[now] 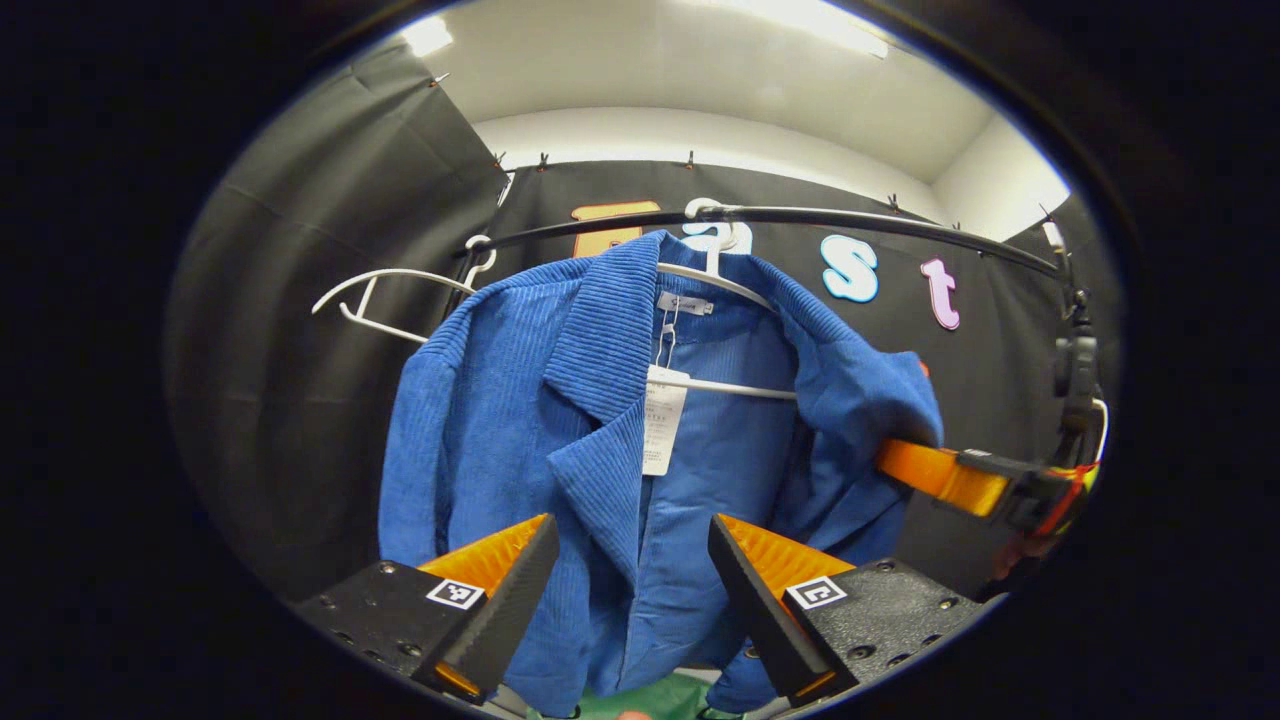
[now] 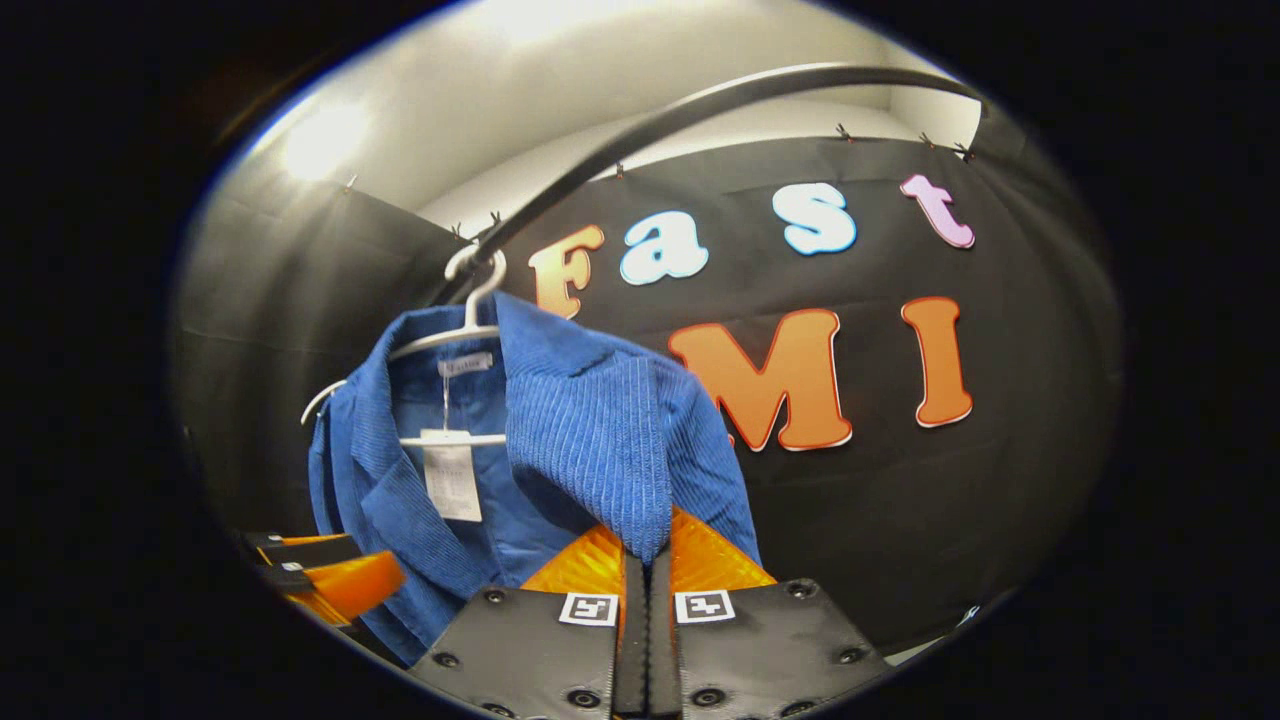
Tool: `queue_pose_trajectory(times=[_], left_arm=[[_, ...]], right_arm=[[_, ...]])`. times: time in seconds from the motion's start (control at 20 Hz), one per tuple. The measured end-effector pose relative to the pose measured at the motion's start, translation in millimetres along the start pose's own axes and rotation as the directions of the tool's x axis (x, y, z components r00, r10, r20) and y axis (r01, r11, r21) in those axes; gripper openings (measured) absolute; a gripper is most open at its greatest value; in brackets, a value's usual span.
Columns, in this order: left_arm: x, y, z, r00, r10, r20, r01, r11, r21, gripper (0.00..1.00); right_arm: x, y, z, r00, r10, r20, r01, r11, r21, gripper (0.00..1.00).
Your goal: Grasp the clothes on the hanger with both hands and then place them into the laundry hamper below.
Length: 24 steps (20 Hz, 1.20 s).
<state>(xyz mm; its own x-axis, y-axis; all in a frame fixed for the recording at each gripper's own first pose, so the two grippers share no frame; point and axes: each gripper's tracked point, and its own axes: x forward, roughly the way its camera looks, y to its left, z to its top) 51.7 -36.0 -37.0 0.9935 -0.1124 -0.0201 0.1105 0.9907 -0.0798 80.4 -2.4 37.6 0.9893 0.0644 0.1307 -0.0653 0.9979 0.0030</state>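
One blue jacket (image 1: pixel 520 400) of ribbed corduroy hangs on a white plastic hanger (image 1: pixel 715 285), whose hook sits over a thin, dark, curved rail (image 1: pixel 850 222). The jacket has wide lapels and a smooth blue lining, and one white paper tag (image 1: pixel 662 420) dangles inside the collar. A second white hanger (image 1: pixel 385 295), bare, hangs on the same rail just beside it, toward the booth's corner.

The right claw (image 2: pixel 645 560) is pressed together on a fold of the jacket's ribbed shoulder cloth, pinching it between both fingers. In the left gripper view this claw (image 1: pixel 905 460) reaches in from the side to the jacket's far shoulder.

The left claw (image 1: pixel 630 560) is spread wide, its two wedge-shaped fingers on either side of the jacket's front opening, in front of the cloth and not gripping it.

Under the jacket's hem a patch of green (image 1: pixel 650 700) shows. Black cloth walls close in behind and to the side.
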Motion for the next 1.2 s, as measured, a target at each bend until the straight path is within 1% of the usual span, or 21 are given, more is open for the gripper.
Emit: queue_pose_trajectory(times=[0.05,0.1,0.15,0.3,0.4,0.45,0.5,0.55,0.6,0.7,0.75,0.8,0.85,0.9,1.0,1.15,1.2], left_arm=[[6.2,0.1,2.5,1.000,0.021,0.020,-0.021,1.000,-0.001,0.92],[14.1,0.4,5.4,0.998,0.047,0.048,-0.047,0.999,0.006,0.92],[21.6,2.2,9.0,0.994,0.075,0.075,-0.077,0.997,0.020,0.92],[36.2,2.2,10.1,0.978,0.162,0.133,-0.170,0.984,0.050,0.92],[44.4,3.2,8.6,0.965,0.207,0.161,-0.222,0.972,0.076,0.99],[47.4,5.7,6.7,0.958,0.229,0.172,-0.248,0.964,0.096,0.92],[50.5,8.6,4.7,0.950,0.253,0.182,-0.277,0.953,0.119,0.92],[53.7,14.6,1.8,0.941,0.278,0.191,-0.307,0.941,0.143,0.92],[56.7,18.6,-2.3,0.935,0.296,0.197,-0.330,0.929,0.168,0.92],[64.1,27.5,-23.9,0.932,0.315,0.177,-0.350,0.908,0.229,0.92],[68.0,33.0,-35.5,0.933,0.322,0.159,-0.355,0.898,0.260,0.98],[68.9,39.6,-47.9,0.933,0.334,0.137,-0.360,0.887,0.289,0.95],[68.3,47.8,-60.4,0.930,0.352,0.108,-0.368,0.878,0.305,0.95],[66.7,55.7,-70.9,0.927,0.366,0.086,-0.374,0.876,0.304,0.97],[68.0,70.2,-77.7,0.924,0.376,0.077,-0.381,0.876,0.294,0.99],[68.0,78.4,-76.9,0.938,0.338,0.071,-0.342,0.875,0.342,0.99],[65.7,79.8,-75.8,0.941,0.332,0.066,-0.333,0.874,0.355,0.88]], right_arm=[[-4.4,-0.4,11.4,1.000,0.006,0.025,-0.007,1.000,0.002,0.07],[-8.8,-0.2,17.3,0.999,0.015,0.041,-0.015,1.000,0.006,0.02],[-11.8,1.4,20.5,0.999,0.024,0.048,-0.025,1.000,0.007,0.07],[-17.3,4.2,21.1,0.998,0.042,0.048,-0.042,0.999,-0.006,0.07],[-19.9,7.0,20.7,0.998,0.052,0.046,-0.052,0.999,-0.010,0.07],[-20.5,8.7,19.7,0.997,0.059,0.040,-0.059,0.998,-0.008,0.07],[-21.4,10.4,19.8,0.997,0.068,0.036,-0.067,0.998,-0.005,0.02],[-21.8,11.3,19.1,0.997,0.074,0.034,-0.074,0.997,-0.002,0.07],[-22.7,11.1,19.3,0.997,0.076,0.032,-0.076,0.997,-0.001,0.07],[-23.0,10.4,19.7,0.997,0.072,0.032,-0.072,0.997,-0.004,0.08],[-23.7,11.0,19.5,0.997,0.073,0.032,-0.073,0.997,-0.004,0.08],[-23.8,11.9,19.9,0.997,0.074,0.033,-0.074,0.997,-0.005,0.08],[-23.3,11.9,19.5,0.997,0.073,0.032,-0.072,0.997,-0.009,0.08],[-23.3,12.4,20.2,0.997,0.072,0.032,-0.071,0.997,-0.014,0.08],[-22.9,12.1,19.5,0.997,0.069,0.033,-0.068,0.997,-0.019,0.08],[-20.4,12.8,16.9,0.997,0.067,0.029,-0.067,0.998,-0.020,0.07],[-20.6,12.2,16.5,0.998,0.065,0.029,-0.064,0.998,-0.023,0.07]])
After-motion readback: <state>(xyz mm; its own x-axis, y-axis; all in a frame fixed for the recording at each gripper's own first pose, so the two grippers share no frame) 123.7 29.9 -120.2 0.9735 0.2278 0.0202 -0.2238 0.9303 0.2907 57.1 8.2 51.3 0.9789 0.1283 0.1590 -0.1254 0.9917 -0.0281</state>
